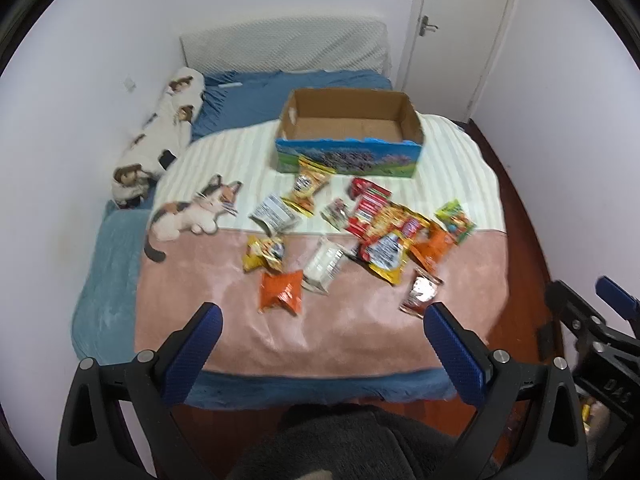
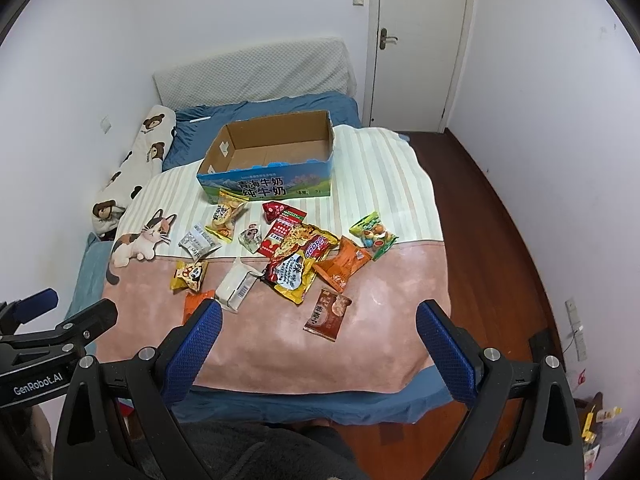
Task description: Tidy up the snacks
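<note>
Several snack packets lie scattered on the bed's blanket: an orange packet [image 1: 281,292], a white pack [image 1: 324,266], a yellow-red noodle bag [image 2: 298,264], a brown packet [image 2: 329,314] and a green candy bag [image 2: 374,235]. Behind them stands an empty cardboard box [image 1: 348,132] with a blue printed front [image 2: 268,188]. My left gripper [image 1: 324,320] is open, held near the bed's foot, well short of the orange packet. My right gripper [image 2: 320,318] is also open, hovering in front of the brown packet. Neither holds anything.
A cat-print blanket [image 2: 280,340] covers the blue bed. A long bear-print pillow [image 2: 136,164] lies along the left wall. A white door [image 2: 420,40] and red-brown floor [image 2: 500,240] are to the right. The person's dark clothing [image 1: 340,448] shows below.
</note>
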Tool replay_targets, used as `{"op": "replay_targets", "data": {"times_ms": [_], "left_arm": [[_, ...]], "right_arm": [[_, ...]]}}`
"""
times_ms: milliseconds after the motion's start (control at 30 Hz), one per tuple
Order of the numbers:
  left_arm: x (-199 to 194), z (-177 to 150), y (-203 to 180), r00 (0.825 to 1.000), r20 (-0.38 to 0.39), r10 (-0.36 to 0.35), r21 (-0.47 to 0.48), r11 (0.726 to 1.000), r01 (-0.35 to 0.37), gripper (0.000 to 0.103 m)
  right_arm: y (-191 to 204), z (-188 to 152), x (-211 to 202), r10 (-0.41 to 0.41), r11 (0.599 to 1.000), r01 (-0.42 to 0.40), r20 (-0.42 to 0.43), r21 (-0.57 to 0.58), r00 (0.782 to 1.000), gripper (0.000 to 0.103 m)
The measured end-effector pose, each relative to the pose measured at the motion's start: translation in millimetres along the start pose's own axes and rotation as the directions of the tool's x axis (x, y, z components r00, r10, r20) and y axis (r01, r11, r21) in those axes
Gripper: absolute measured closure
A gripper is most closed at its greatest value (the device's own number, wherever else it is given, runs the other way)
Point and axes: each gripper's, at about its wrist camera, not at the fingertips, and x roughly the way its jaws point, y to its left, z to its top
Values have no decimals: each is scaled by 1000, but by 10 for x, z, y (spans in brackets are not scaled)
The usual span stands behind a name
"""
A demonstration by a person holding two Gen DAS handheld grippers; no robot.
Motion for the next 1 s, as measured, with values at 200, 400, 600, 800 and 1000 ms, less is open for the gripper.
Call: {"op": "replay_targets", "data": {"times_ms": [200, 400, 600, 800, 1000], "left_arm": [[542, 192, 162, 992, 38, 121, -3, 993, -121, 0], [1425, 393, 294, 990, -70, 121, 65, 991, -117, 0], [2554, 395, 113, 966, -245, 78, 218, 976, -24, 0], [3655, 244, -100, 897, -435, 78, 287, 956, 57, 5], [3964, 202, -155, 871, -492, 8, 231, 965, 122, 56]], "right_arm": [[-122, 124, 515, 63, 994, -57, -65, 91, 996, 3], [-87, 253, 1514, 113, 982, -83, -175, 171, 978, 3], [41, 362, 2665, 145, 969, -79, -281, 235, 949, 4], [133, 437, 3594, 187, 949, -69, -374, 307, 908, 12], [197, 510, 4136, 198, 925, -22, -430, 379, 881, 12]]}}
